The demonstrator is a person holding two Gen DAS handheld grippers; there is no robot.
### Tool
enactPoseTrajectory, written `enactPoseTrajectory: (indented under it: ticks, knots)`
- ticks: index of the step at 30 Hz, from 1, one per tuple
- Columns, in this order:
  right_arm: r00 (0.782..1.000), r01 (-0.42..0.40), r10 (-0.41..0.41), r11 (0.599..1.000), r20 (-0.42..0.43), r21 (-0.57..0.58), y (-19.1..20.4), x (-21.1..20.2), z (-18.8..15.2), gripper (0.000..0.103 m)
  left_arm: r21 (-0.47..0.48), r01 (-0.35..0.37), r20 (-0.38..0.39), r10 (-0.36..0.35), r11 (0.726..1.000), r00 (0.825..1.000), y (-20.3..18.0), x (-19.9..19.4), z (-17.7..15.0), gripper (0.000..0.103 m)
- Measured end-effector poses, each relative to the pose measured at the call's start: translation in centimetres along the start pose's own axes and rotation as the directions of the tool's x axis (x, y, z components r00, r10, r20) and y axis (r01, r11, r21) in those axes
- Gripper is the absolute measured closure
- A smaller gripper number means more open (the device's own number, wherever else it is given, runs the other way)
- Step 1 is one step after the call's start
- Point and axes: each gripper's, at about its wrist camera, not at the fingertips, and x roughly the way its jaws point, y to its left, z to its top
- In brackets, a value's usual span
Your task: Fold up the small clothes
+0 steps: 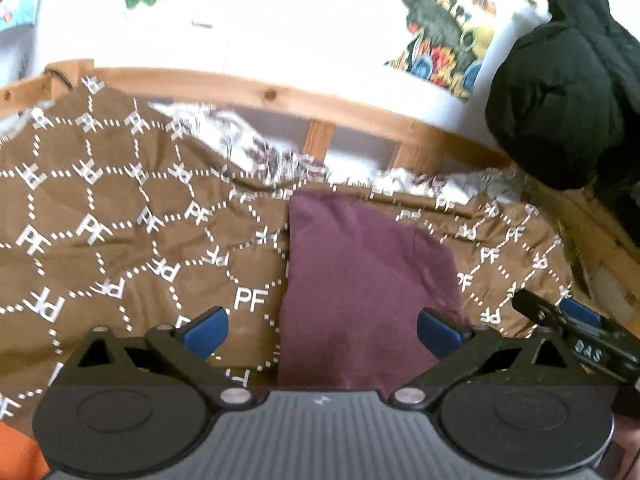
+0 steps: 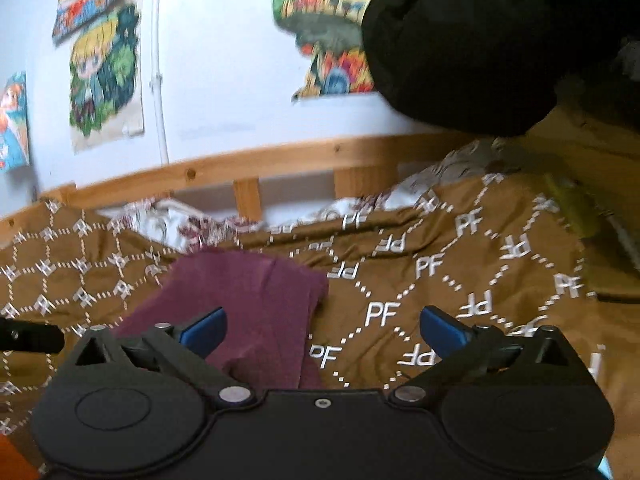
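Garment [image 1: 360,280]: 1 maroon, folded on bedspread [image 1: 120,220]; both grippers' fingers wide apart, empty.

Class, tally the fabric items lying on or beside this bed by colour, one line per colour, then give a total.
Maroon folded garment: 1
Brown PF-patterned bedspread: 1
White floral sheet: 1
Black bundle of cloth: 1
Orange cloth, only a corner showing: 1
Total: 5

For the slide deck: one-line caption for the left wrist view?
Left gripper open above the folded maroon garment on a brown PF-print bedspread.
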Motion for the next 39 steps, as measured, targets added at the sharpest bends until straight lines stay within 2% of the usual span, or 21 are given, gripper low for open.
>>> enactPoseTrajectory:
  ticks: [10, 20, 30, 35, 39]
  knots:
    - [0.989, -0.001, 0.000, 1.000, 0.148, 0.010, 1.1, -9.0, -0.5, 0.001, 0.059, -0.035, 0.095, 0.029, 0.998, 0.995, -0.5, -7.2, -0.7, 0.001]
    - [0.978, -0.026, 0.021, 0.999, 0.207, 0.019, 2.8, -15.3, -1.8, 0.001, 0.120, -0.075, 0.158, 0.056, 0.990, 0.986, -0.4, -12.8, -3.8, 0.001]
    - [0.984, -0.014, 0.013, 1.000, 0.180, 0.004, 4.2, -20.1, -4.6, 0.001, 0.090, -0.090, 0.105, 0.080, 0.992, 0.991, 1.6, -15.1, -7.3, 0.001]
    - [0.986, 0.004, 0.001, 0.999, 0.167, -0.032, 5.0, -20.9, -5.5, 0.001, 0.129, -0.141, 0.090, 0.130, 0.982, 0.987, 1.5, -14.8, -8.5, 0.001]
    - [0.992, 0.011, -0.005, 0.999, 0.122, -0.050, 5.4, -20.3, -5.8, 0.001, 0.153, -0.146, 0.067, 0.137, 0.977, 0.988, 1.1, -14.1, -8.7, 0.001]
